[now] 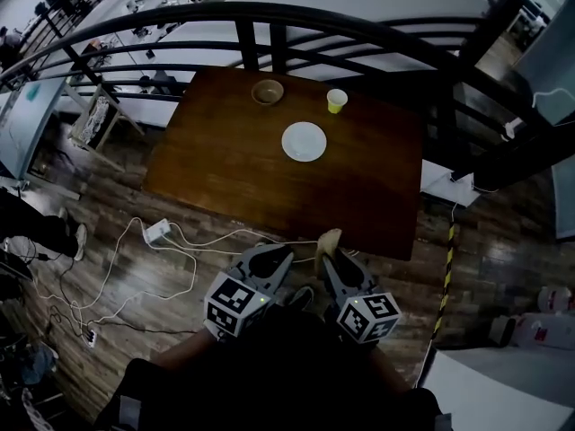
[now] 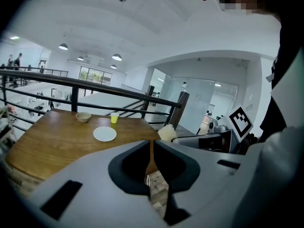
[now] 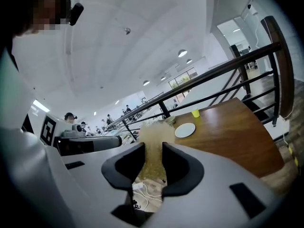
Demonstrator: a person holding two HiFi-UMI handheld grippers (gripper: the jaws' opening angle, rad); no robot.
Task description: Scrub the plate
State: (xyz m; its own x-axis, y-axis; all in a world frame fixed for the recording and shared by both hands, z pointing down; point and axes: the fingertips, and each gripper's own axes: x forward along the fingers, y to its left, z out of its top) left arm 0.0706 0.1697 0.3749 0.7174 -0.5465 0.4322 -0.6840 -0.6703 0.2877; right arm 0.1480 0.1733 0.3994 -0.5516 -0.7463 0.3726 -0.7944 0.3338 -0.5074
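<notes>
So both grippers were held short of the table (image 1: pixel 225 164), off its near edge and over the wooden floor, not over the tabletop at all. The right gripper (image 3: pixel 153 151) had its jaws clamped on a tan scrubbing sponge (image 3: pixel 152 133). The sponge filled the gap between them and stuck out past the tips toward the table. From the head view you could see that sponge (image 1: pixel 330 239) poking out just beside the table's near edge. The left gripper (image 2: pixel 152 148) had its jaws pinched down to a thin slit with nothing in it, just a sliver of table edge and floor showing through.

The white plate (image 1: pixel 304 141) was flat on the table, toward the far side and a bit right of the middle, with nothing touching it. It was well apart from both tools. A small tan bowl (image 1: pixel 267 92) sat near the table's far edge, and a yellow cup (image 1: pixel 336 101) stood upright to the right of it along that same edge. Both were near the plate but clear of it.

A black railing (image 1: pixel 269 25) ran just past the table's far edge. White cables and a power strip (image 1: pixel 157 232) were lying on the floor off the table's near-left corner.
</notes>
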